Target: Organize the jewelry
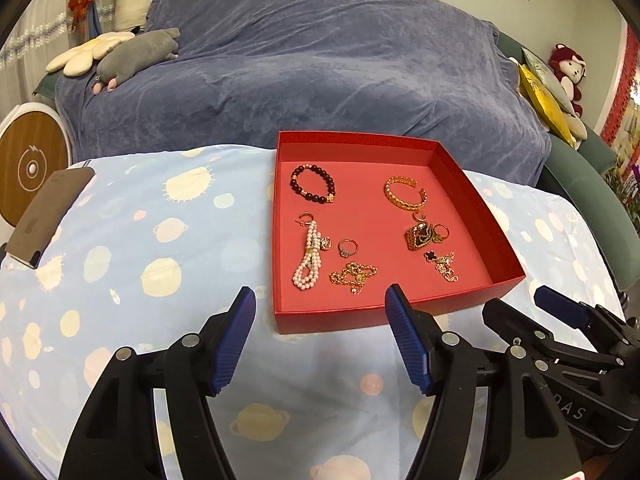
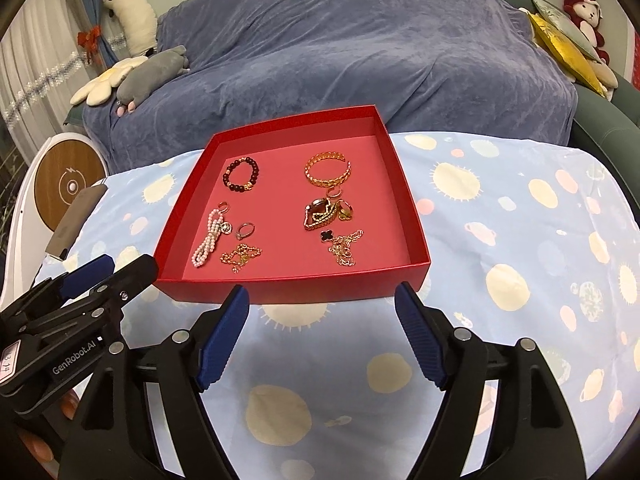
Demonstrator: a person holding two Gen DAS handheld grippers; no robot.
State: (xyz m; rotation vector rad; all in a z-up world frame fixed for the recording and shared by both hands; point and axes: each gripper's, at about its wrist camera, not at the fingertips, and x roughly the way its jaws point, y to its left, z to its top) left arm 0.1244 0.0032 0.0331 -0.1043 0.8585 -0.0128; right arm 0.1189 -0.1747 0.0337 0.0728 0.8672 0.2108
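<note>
Red box (image 1: 476, 184) sitting on the counter (image 1: 160, 240), jewelry lying inside it, left claw (image 1: 320, 312) and right claw (image 2: 322, 308) both hovering before it, fingers apart, holding nothing

"GenRobot.AI" on left gripper (image 2: 90, 276)

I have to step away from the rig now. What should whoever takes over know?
Left gripper: open, empty, in front of the red box.
Right gripper: open, empty, also at the box's near wall.
In the box: dark bead bracelet, gold cuff, pearl strand, ring, gold chains.
Done: all visible jewelry is boxed.
Left: the right-hand pieces touch; separate them if needed.
</note>
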